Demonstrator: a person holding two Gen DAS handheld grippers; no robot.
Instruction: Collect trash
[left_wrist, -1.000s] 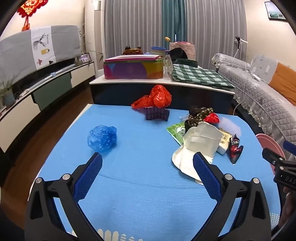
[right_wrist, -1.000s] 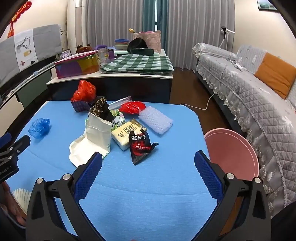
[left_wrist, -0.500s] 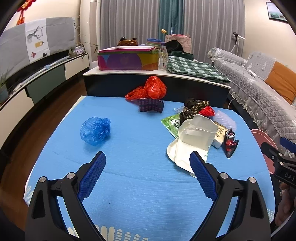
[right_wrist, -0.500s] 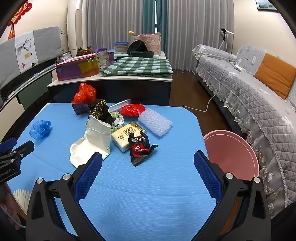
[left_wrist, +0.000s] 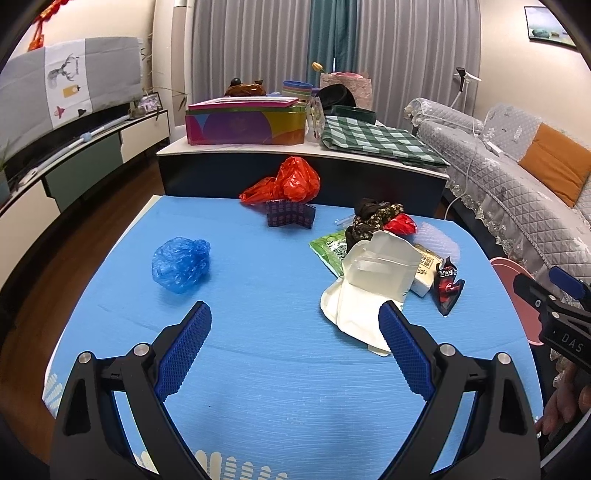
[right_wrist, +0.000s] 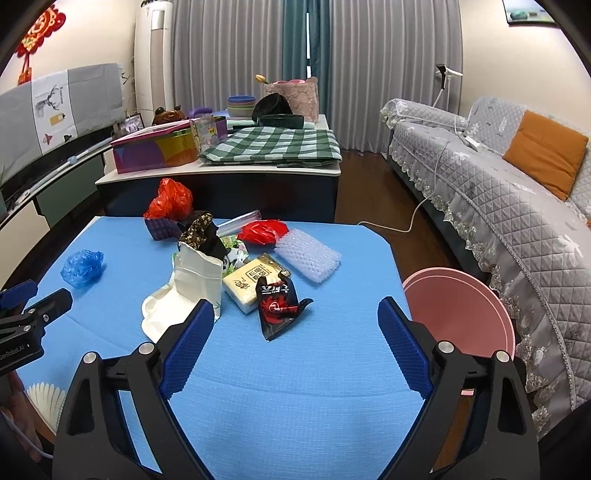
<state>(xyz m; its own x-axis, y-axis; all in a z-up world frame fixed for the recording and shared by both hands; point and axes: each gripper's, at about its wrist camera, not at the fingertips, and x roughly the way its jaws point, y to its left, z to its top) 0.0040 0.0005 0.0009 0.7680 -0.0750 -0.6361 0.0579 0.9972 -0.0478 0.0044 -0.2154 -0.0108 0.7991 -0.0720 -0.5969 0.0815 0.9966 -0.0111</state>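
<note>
Both grippers have drawn back and risen a little from the blue table (left_wrist: 258, 369) since a second ago, so more of the cloth now shows ahead of each. Nothing on it has shifted. The left gripper (left_wrist: 295, 341) hangs over the near edge with its fingers spread wide and empty; the right gripper (right_wrist: 295, 338) does the same, jaws apart, holding nothing.

The trash lies mid-frame in both views: a crumpled blue plastic bag (left_wrist: 181, 264) alone at centre left, a red plastic bag (left_wrist: 288, 182) at the far edge above a small purple wrapper (left_wrist: 290, 215), and a tight cluster right of centre — a white paper bag (right_wrist: 188, 288), a yellow tissue pack (right_wrist: 253, 282), a black-and-red snack wrapper (right_wrist: 279, 304) and a bubble-wrap piece (right_wrist: 308, 256). A pink bin (right_wrist: 458, 317) stands just beside the table at lower right of the right wrist view.

No piece is picked yet. A sensible start would be the snack wrapper, nearest the right gripper and the bin: come down with one finger on each side of its raised fold, close firmly — thin film slips — and lift clear before swinging to the bin. The lone blue bag suits the left gripper.
</note>
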